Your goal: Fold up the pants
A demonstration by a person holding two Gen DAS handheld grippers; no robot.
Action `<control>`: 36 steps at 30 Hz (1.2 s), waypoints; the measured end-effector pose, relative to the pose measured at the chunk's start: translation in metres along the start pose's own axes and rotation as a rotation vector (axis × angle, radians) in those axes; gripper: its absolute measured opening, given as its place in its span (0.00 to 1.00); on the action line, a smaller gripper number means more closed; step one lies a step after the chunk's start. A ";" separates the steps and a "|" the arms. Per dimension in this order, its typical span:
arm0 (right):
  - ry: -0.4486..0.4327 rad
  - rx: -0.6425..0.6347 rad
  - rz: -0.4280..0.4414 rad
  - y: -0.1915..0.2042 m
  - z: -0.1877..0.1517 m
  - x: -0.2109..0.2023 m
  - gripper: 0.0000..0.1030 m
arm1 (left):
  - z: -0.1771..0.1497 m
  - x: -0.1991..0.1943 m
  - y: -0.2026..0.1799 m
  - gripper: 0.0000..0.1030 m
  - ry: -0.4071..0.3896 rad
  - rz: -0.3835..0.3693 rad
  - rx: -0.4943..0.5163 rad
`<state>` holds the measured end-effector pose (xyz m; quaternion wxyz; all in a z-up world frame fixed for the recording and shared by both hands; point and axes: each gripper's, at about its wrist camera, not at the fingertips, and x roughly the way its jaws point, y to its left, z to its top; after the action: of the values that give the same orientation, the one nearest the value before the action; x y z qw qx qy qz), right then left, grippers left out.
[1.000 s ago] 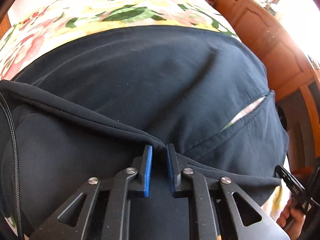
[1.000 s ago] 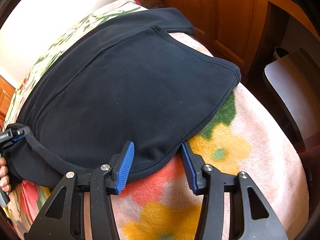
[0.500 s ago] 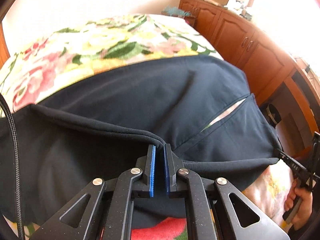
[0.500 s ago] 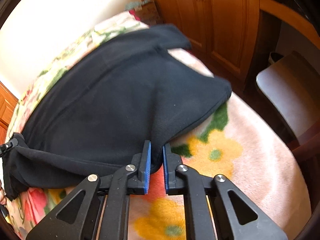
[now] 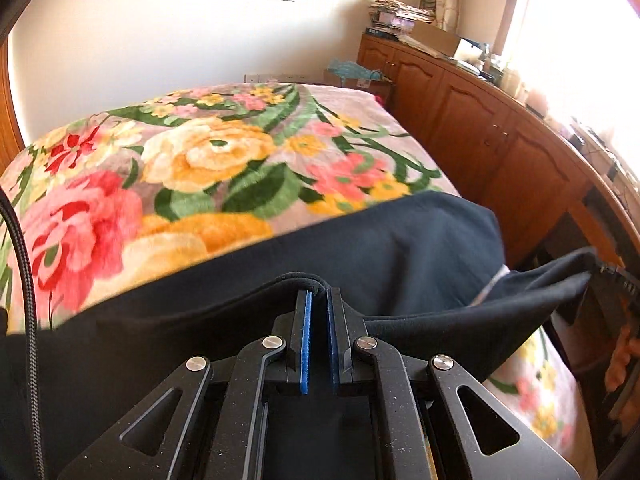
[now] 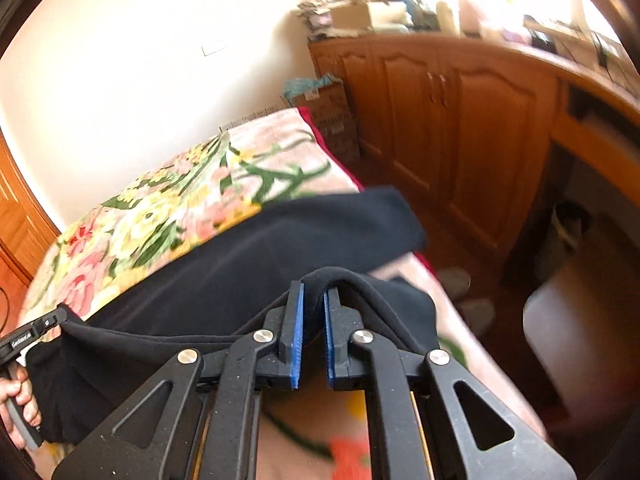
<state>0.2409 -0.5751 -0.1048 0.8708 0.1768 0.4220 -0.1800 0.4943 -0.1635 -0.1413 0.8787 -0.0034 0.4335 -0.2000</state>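
**Black pants, pinched at two points over a floral bed**

Gripping a fold of the black pants [image 5: 400, 240], the left gripper [image 5: 318, 300] has its blue pads [image 5: 306, 340] drawn nearly together on the hem; the right gripper [image 6: 314, 300] likewise nips a raised loop of the same cloth, jaws closed to a narrow slit; fabric sags between both holds, its far part lying on the floral blanket [image 5: 200, 160]; wooden cabinets [image 5: 480, 128] alongside the bed; a hand [image 6: 16, 404] at frame edge.
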 end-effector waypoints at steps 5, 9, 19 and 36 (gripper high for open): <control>0.006 -0.092 -0.059 0.041 0.047 0.059 0.10 | 0.015 0.040 0.007 0.07 0.013 0.039 0.023; 0.039 -0.150 -0.107 0.062 0.065 0.109 0.10 | 0.032 0.061 0.014 0.07 0.014 0.058 0.020; 0.130 -0.193 -0.164 0.085 0.082 0.209 0.10 | 0.051 0.121 0.033 0.10 0.083 0.077 0.045; 0.147 -0.143 -0.086 0.047 0.058 0.214 0.52 | 0.025 0.091 0.055 0.52 0.054 -0.069 -0.028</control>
<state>0.4254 -0.5962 -0.2346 0.8394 0.1084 0.5036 -0.1733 0.5824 -0.1494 -0.2047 0.8590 -0.0253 0.4595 -0.2244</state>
